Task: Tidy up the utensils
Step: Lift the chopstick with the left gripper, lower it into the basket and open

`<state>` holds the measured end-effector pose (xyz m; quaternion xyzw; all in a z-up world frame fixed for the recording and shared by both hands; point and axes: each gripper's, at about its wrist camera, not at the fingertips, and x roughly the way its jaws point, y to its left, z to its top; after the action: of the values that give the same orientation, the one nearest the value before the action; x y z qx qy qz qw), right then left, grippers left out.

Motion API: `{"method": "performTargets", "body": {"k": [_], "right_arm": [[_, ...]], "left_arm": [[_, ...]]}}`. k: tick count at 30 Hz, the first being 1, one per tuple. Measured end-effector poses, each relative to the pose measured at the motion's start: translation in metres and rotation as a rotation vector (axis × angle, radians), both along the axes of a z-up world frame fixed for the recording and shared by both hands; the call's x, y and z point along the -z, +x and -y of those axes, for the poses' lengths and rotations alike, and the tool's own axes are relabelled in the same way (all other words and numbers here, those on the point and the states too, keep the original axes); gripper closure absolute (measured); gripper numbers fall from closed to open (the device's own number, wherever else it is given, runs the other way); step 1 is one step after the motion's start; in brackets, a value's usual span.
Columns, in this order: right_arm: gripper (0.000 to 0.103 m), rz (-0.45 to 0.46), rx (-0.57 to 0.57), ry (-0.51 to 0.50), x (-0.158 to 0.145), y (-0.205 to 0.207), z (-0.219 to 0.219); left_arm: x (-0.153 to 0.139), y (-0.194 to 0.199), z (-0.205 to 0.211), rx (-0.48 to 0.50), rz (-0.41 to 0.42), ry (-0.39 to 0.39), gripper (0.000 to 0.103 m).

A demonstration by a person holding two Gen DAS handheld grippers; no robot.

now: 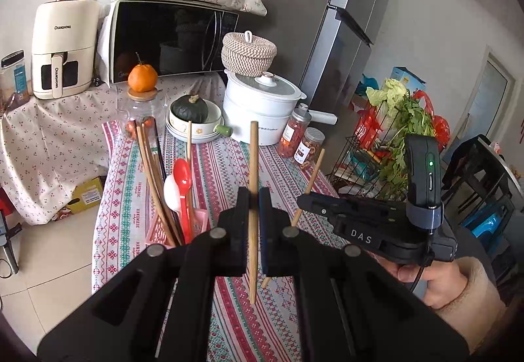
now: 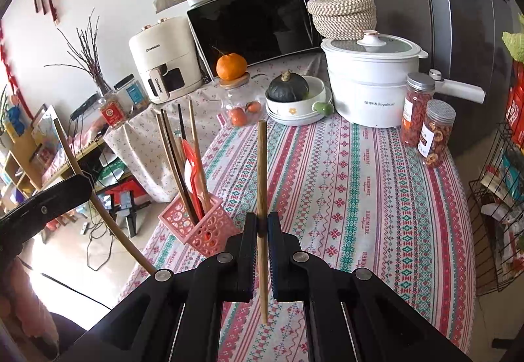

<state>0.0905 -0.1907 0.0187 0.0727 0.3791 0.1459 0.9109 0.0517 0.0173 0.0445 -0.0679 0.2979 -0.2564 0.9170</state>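
My left gripper (image 1: 253,198) is shut on a wooden chopstick (image 1: 252,165) held upright above the patterned tablecloth. My right gripper (image 2: 262,224) is shut on another wooden chopstick (image 2: 262,172), also upright. In the left wrist view the right gripper (image 1: 303,201) shows at the right with its chopstick (image 1: 314,172) tilted. In the right wrist view the left gripper (image 2: 88,182) shows at the left with its chopstick (image 2: 108,221). A pink perforated holder (image 2: 199,224) stands near the table's left edge, holding several chopsticks, a red spoon (image 1: 182,178) and a white spoon (image 1: 172,193).
At the table's back stand a white pot (image 2: 370,80), a bowl with a dark squash (image 2: 288,88), a glass jar with an orange on top (image 2: 231,67) and two jars (image 2: 425,126). A microwave and air fryer sit behind. A wire rack (image 1: 376,146) stands right of the table.
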Motion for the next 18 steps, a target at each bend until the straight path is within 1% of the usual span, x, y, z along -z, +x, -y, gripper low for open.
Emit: {"method": "performTargets", "body": {"k": [5,9,14,18], "right_arm": [[0.097,0.089,-0.014,0.006,-0.024,0.000,-0.021],[0.097,0.153,-0.016,0.011,-0.040,0.000,-0.035],[0.097,0.205,-0.019,0.010,-0.051,0.002,-0.048],[0.097,0.200,-0.028,0.007,-0.048,0.006,-0.054]], "left_arm": [[-0.026,-0.018,-0.022,-0.048,0.149,-0.044,0.097],[-0.031,-0.020,-0.032,-0.117,0.242,-0.034,0.097],[-0.025,-0.006,-0.042,-0.194,0.284,-0.020,0.097],[-0.015,0.009,-0.040,-0.221,0.285,0.009,0.097]]}}
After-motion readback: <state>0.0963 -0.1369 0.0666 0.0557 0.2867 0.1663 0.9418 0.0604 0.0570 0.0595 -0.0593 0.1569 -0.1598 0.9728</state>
